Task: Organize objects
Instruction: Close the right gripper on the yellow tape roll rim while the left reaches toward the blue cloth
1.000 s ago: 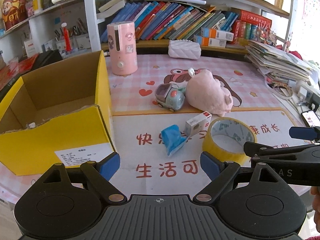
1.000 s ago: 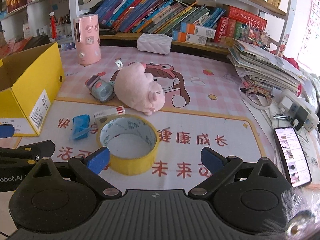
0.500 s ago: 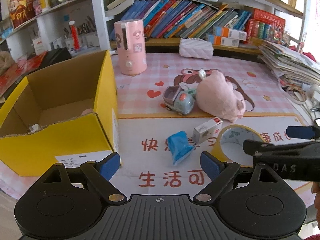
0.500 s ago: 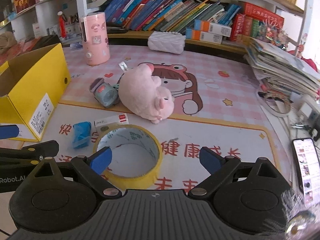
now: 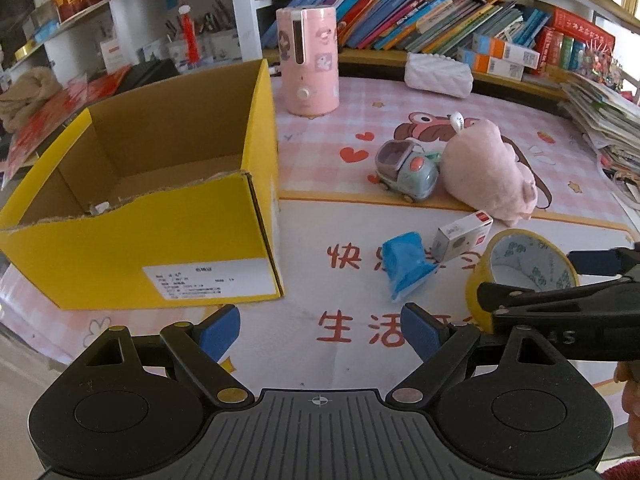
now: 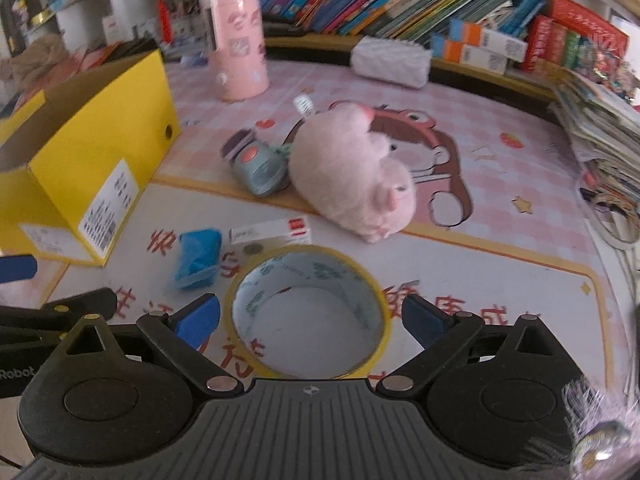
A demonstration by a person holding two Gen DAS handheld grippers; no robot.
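Observation:
A yellow tape roll (image 6: 308, 312) lies flat on the mat between the blue pads of my open right gripper (image 6: 310, 320), not squeezed. It also shows in the left wrist view (image 5: 524, 268), partly behind the right gripper. My left gripper (image 5: 320, 334) is open and empty, hovering near the table's front edge, right of the open yellow box (image 5: 152, 200). A blue packet (image 5: 404, 264), a small white-and-red box (image 5: 462, 234), a grey toy car (image 5: 406, 170) and a pink plush pig (image 5: 486, 168) lie on the mat.
A pink cylinder appliance (image 5: 308, 36) and a white pouch (image 5: 438, 74) stand at the back below a bookshelf (image 5: 420, 12). A stack of papers (image 6: 604, 120) fills the right side. The yellow box holds a small scrap inside.
My right gripper has moved forward so the tape roll now sits between its pads. My left gripper has drifted left and back, bringing the yellow box nearer in view.

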